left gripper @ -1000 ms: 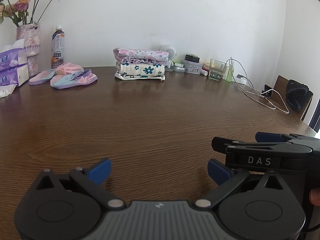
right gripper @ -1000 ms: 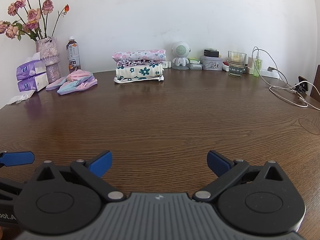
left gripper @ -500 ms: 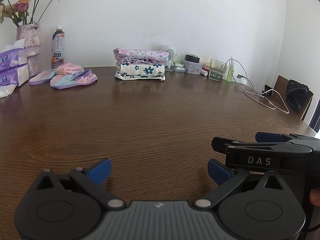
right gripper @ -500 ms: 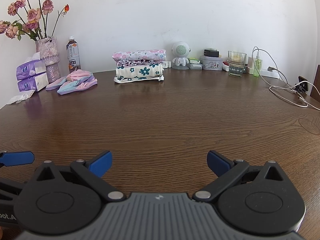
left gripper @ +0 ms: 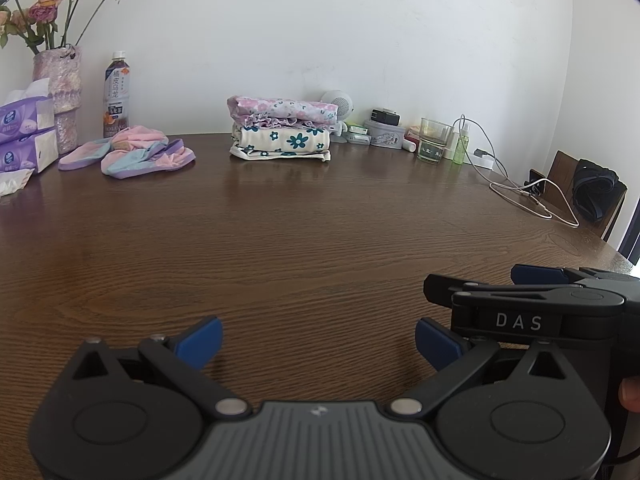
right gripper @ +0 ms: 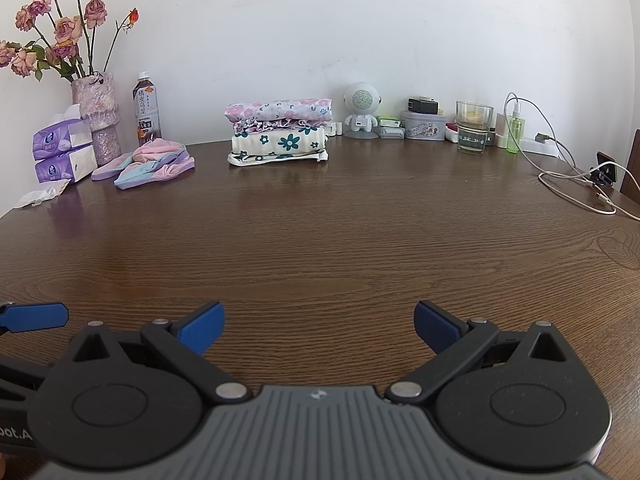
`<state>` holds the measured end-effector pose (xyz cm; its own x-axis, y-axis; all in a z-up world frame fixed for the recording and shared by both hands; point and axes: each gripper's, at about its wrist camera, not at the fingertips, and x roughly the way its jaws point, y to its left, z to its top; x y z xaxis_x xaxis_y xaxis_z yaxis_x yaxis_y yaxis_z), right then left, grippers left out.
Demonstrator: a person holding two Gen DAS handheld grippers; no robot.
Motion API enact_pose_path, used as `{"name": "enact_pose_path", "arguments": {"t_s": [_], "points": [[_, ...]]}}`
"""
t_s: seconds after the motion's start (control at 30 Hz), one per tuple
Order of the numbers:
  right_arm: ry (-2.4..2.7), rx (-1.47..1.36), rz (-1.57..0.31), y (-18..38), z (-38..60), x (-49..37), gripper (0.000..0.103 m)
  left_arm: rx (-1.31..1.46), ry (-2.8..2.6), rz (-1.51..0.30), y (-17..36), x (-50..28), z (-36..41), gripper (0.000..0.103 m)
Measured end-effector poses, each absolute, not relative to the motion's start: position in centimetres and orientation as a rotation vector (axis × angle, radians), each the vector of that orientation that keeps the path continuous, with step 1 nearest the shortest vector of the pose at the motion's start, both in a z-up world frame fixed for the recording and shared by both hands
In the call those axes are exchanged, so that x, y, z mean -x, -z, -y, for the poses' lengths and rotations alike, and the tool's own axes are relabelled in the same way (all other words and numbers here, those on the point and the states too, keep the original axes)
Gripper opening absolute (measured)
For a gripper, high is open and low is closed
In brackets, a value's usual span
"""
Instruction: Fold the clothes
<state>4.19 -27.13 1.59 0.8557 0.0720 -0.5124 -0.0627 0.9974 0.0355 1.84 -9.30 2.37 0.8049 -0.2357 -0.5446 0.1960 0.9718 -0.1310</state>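
A dark wooden table lies bare ahead. Left gripper and right gripper rest spread, holding nothing. Folded floral stack upper centre; next, likely fetching the unfolded pastel garment upper left.

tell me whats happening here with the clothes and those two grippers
A person holds two black grippers with blue pads low over the brown wooden table, side by side. The left gripper and right gripper both have their jaws open and hold nothing. A folded stack of floral clothes sits by the far wall, and a loose pink, blue and purple garment lies unfolded to its left.
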Motion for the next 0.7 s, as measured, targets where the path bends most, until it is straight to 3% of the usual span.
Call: {"name": "enact_pose_path", "arguments": {"t_s": [0.7], "points": [[-0.069, -0.018, -0.538, -1.41, 27.11, -4.22, 0.103, 0.071, 0.23, -0.591, -2.35, -1.92, 9.27, 0.103]]}}
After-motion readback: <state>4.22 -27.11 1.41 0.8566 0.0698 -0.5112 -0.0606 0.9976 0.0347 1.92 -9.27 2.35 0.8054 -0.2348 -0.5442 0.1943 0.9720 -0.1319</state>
